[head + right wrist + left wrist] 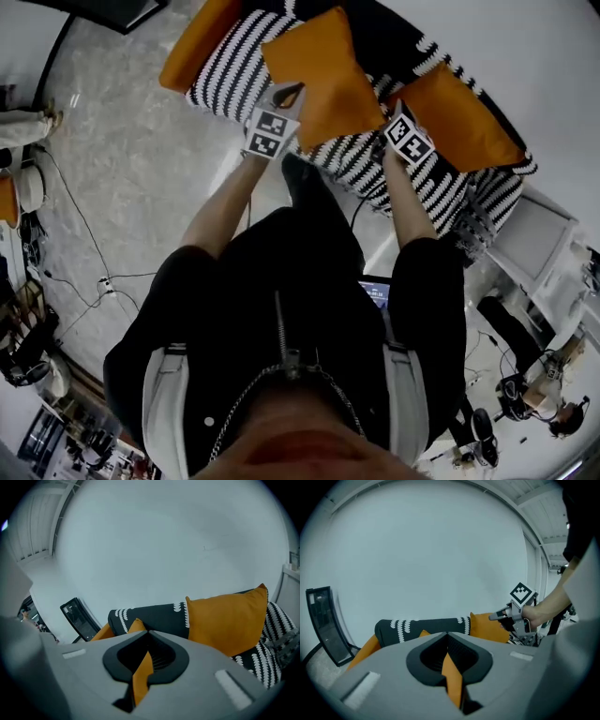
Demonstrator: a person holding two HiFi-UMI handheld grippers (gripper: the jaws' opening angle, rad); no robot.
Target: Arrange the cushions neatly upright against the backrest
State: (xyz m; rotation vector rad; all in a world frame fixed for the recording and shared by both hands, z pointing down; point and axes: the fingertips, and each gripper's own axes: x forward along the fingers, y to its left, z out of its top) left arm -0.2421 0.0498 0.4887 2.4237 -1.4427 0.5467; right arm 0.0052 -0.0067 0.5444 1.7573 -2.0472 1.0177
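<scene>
A black-and-white striped sofa (pixel 225 80) carries three orange cushions. The middle cushion (pixel 323 75) hangs between both grippers over the seat. My left gripper (pixel 284 98) is shut on its left edge; the orange fabric (pixel 452 677) shows pinched in the left gripper (pixel 449 656). My right gripper (pixel 394 122) is shut on the opposite edge, and its fabric fold (pixel 140 674) sits in the right gripper (pixel 145 660). A second cushion (pixel 459 117) (pixel 229 620) leans upright on the dark backrest (pixel 150 613) at right. The third cushion (pixel 197 42) lies at the sofa's left end.
A black-framed panel (pixel 323 620) (pixel 77 616) stands on the floor beyond the sofa's left end. Cables (pixel 94 272) run over the pale floor (pixel 141 169) on the left. White furniture (pixel 534 234) stands close to the sofa's right end. A plain white wall (pixel 440 550) is behind the backrest.
</scene>
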